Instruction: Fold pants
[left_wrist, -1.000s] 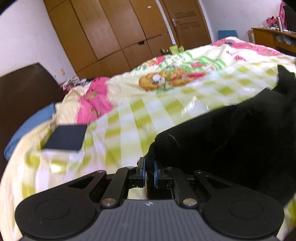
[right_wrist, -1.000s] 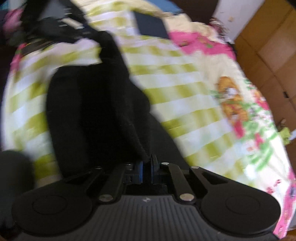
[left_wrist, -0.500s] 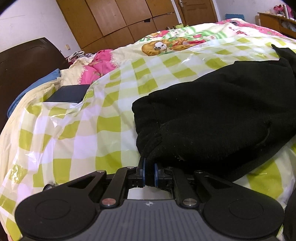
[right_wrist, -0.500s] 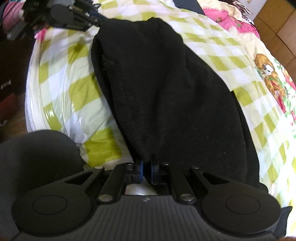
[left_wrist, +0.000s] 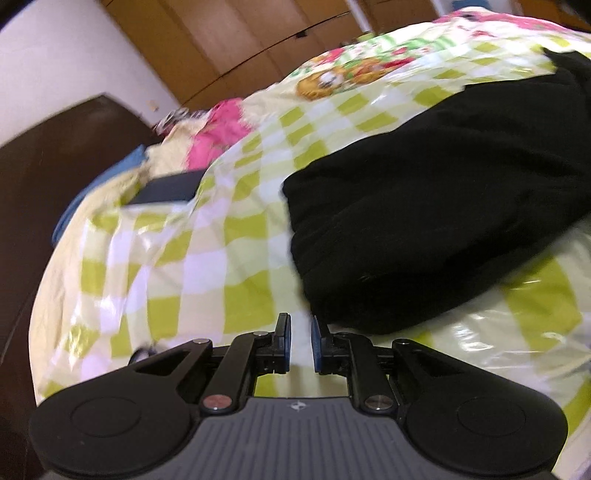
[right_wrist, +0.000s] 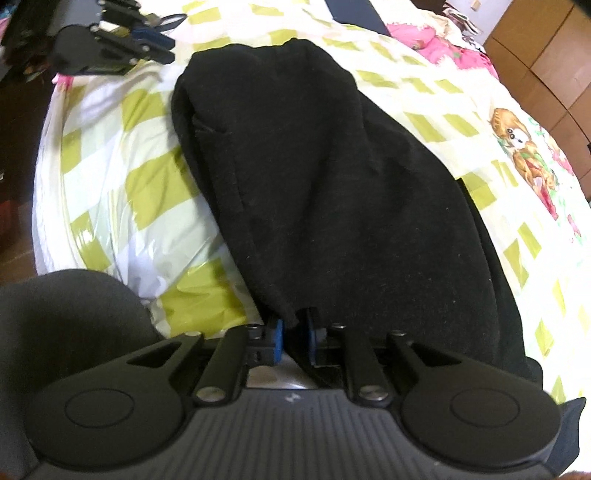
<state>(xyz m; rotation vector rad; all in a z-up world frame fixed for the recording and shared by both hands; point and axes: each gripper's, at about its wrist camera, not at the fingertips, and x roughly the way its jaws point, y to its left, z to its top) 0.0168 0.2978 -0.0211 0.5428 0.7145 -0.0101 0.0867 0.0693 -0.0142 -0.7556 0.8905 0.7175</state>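
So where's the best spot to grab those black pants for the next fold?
Probably the narrow end of the black pants, beside the left gripper. Come in low from the bed's edge, since that end lies flat and unobstructed on the checked sheet.

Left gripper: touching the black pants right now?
Apart. Left wrist view: left gripper opening, only checked bedspread between its pads; pants edge lies beside it.

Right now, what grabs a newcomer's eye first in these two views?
The black pants, lying in a folded heap on the green-checked bedspread, dominate both views. The right claw is opening with a pants edge between its pads; the left claw, also opening, has nothing between them. A cartoon bear print brightens the far bedspread.
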